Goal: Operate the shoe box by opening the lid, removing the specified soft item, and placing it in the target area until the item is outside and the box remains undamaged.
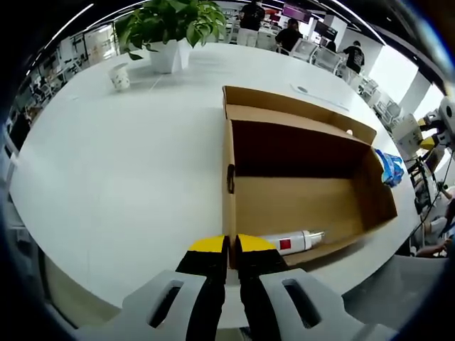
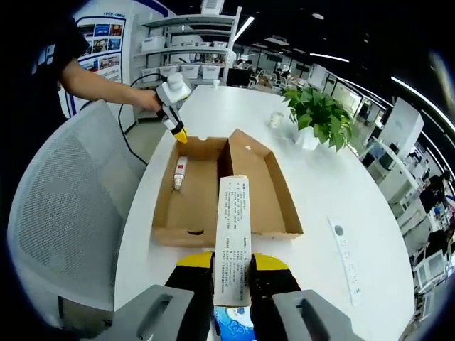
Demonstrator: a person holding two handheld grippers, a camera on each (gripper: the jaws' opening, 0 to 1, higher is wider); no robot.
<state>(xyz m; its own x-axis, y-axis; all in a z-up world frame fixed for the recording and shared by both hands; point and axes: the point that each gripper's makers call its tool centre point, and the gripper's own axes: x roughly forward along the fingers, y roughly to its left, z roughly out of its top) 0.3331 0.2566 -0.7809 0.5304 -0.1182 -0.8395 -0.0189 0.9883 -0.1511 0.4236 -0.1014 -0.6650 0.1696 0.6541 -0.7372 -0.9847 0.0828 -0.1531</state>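
The brown shoe box [image 1: 298, 202] lies open on the white table, its lid [image 2: 259, 185] folded out flat beside the base. A white tube with a red label [image 1: 295, 243] rests inside the base along the near wall, also visible as the tube [image 2: 179, 172]. My left gripper [image 1: 231, 249] is shut on the box's near corner wall; the same left gripper [image 2: 175, 130] shows at the box's far corner. My right gripper [image 2: 233, 273] is shut on a long white pack with printed text [image 2: 233, 227], held above the table short of the box. A blue and white packet [image 2: 231, 330] lies under its jaws.
A potted plant [image 1: 170, 28] and a white cup [image 1: 119, 76] stand at the far side of the table [image 1: 114, 185]. A flat white strip [image 2: 345, 259] lies right of the box. A grey mesh chair [image 2: 64, 213] stands by the table edge. People sit in the background.
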